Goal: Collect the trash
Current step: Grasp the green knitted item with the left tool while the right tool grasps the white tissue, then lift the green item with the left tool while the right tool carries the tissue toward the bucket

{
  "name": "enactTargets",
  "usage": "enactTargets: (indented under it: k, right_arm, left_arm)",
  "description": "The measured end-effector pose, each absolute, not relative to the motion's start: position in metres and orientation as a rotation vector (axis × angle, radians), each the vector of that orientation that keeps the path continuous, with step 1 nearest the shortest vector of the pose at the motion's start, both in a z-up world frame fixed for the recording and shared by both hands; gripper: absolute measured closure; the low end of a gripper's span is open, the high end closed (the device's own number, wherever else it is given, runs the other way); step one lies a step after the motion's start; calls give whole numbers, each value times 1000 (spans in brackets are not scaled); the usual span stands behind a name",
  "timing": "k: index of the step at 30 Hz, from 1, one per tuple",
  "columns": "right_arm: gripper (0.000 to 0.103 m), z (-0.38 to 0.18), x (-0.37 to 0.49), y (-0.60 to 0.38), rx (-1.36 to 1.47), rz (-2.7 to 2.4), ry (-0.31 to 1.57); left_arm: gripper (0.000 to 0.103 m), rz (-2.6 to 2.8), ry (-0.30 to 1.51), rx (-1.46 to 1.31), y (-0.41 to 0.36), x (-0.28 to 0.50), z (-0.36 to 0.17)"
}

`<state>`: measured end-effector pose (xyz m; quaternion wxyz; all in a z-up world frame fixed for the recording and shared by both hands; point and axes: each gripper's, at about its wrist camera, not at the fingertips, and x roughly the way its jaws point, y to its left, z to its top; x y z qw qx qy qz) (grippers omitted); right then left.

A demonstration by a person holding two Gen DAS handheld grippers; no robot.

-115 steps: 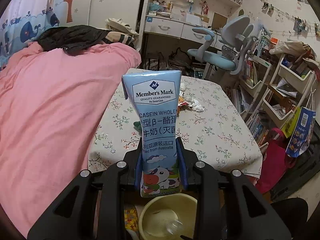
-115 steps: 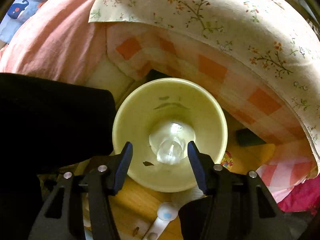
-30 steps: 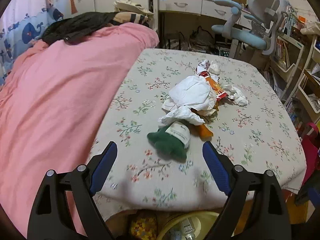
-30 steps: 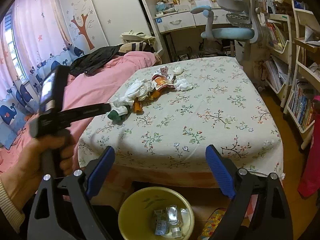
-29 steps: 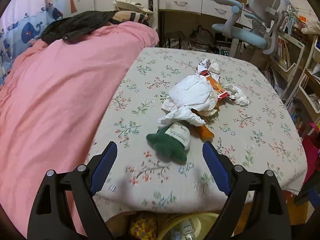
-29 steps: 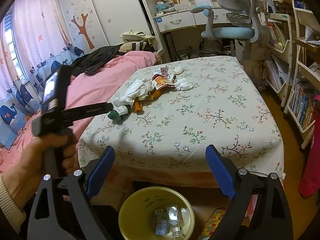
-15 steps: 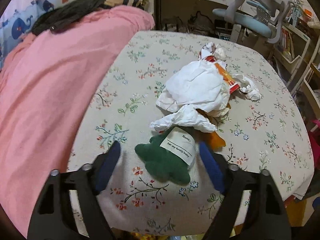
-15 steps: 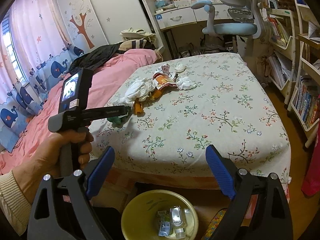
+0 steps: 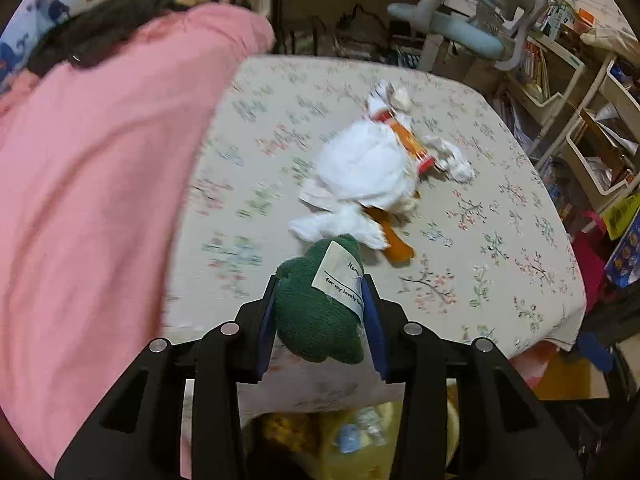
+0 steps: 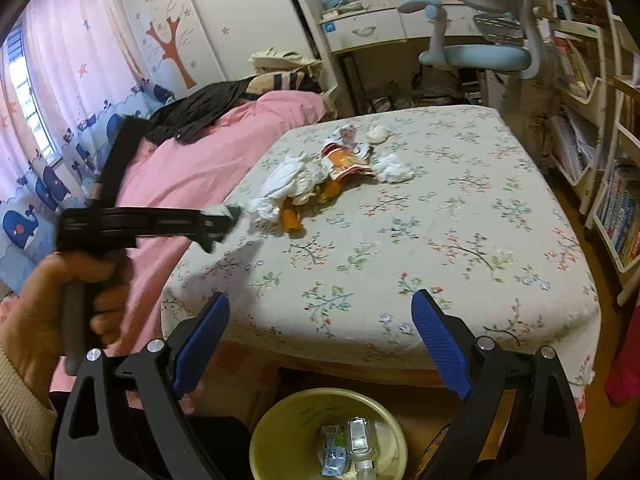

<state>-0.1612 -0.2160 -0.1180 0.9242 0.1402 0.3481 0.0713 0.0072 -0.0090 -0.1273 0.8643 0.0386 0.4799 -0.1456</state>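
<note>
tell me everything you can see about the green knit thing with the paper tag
The green knit thing is dark green, soft and lumpy, apparently wool. A white paper tag with printed words wraps one side. It sits clamped between the left tool's blue pads, which have just closed on it, at the table's near edge, close to the white tissue.

So I've got the green knitted sock [image 9: 316,320] with its white paper tag pinched between the blue fingers [image 9: 266,328], lifted near the surface's edge. The rest of the trash pile [image 9: 360,172], white crumpled tissues, an orange wrapper, sits mid-surface. The yellow bin [image 10: 280,432] below already holds a few cartons.
</note>
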Motion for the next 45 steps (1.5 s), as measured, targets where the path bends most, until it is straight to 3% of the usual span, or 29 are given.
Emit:
enactTargets:
  k: [6, 9, 19, 23, 25, 40, 45]
  right_arm:
    - [16, -109, -120, -175, 183, 267, 739]
    - [28, -115, -86, -148, 108, 325, 774]
    - [45, -154, 3, -105, -4, 313, 878]
    - [86, -164, 19, -114, 37, 278, 894]
    - [95, -163, 21, -122, 70, 275, 902]
    - [97, -90, -77, -174, 120, 334, 788]
    - [97, -91, -82, -223, 315, 277, 754]
  left_arm:
    - [64, -216, 889, -193, 41, 10, -101]
    - [63, -179, 851, -240, 51, 12, -95]
    - [62, -179, 796, -304, 62, 21, -77]
    - [62, -191, 786, -296, 58, 21, -72]
    - [62, -195, 788, -287, 56, 21, -72]
    - [62, -233, 775, -226, 38, 6, -71]
    - [61, -270, 735, -167, 18, -11, -68]
